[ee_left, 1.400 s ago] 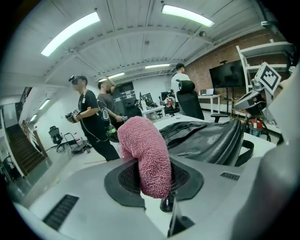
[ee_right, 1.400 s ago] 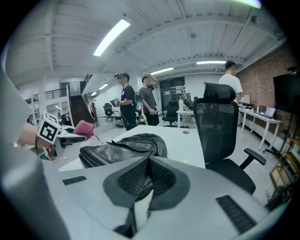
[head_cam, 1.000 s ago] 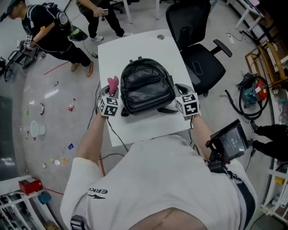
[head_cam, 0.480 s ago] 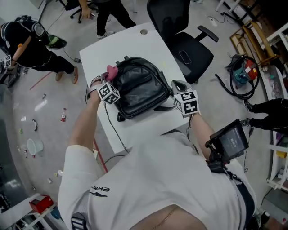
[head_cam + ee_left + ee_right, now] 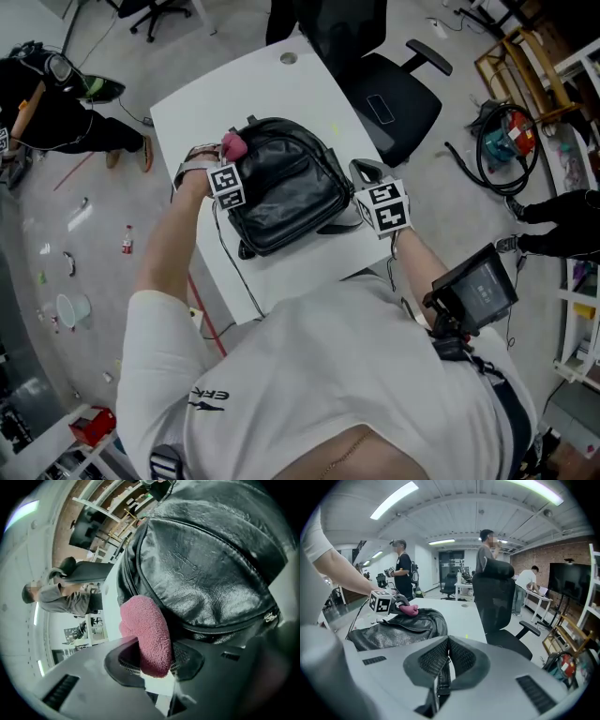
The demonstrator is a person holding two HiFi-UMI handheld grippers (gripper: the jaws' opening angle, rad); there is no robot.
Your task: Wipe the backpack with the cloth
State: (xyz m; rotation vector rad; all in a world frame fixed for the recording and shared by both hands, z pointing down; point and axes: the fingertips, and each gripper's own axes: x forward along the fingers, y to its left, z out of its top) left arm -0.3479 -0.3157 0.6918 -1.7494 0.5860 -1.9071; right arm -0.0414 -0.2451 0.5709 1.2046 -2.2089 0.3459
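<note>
A black leather backpack [image 5: 281, 183] lies on the white table [image 5: 225, 89]. My left gripper [image 5: 228, 157] is shut on a pink cloth [image 5: 233, 144] and holds it against the backpack's far left edge. In the left gripper view the cloth [image 5: 147, 634] sticks out between the jaws and touches the backpack [image 5: 206, 559] beside its zipper. My right gripper [image 5: 366, 176] is at the backpack's right side, shut on a black backpack strap [image 5: 442, 679]. The right gripper view shows the backpack [image 5: 398, 630] and the cloth [image 5: 410, 610] beyond it.
A black office chair [image 5: 384, 84] stands just past the table's right corner. A person in black [image 5: 56, 103] crouches on the floor at far left. Hoses and a tool [image 5: 497, 141] lie on the floor at right. Small litter dots the floor at left.
My left gripper has slid the cloth along the backpack's left side, from near its bottom toward its top. The right gripper has stayed at the right side.
</note>
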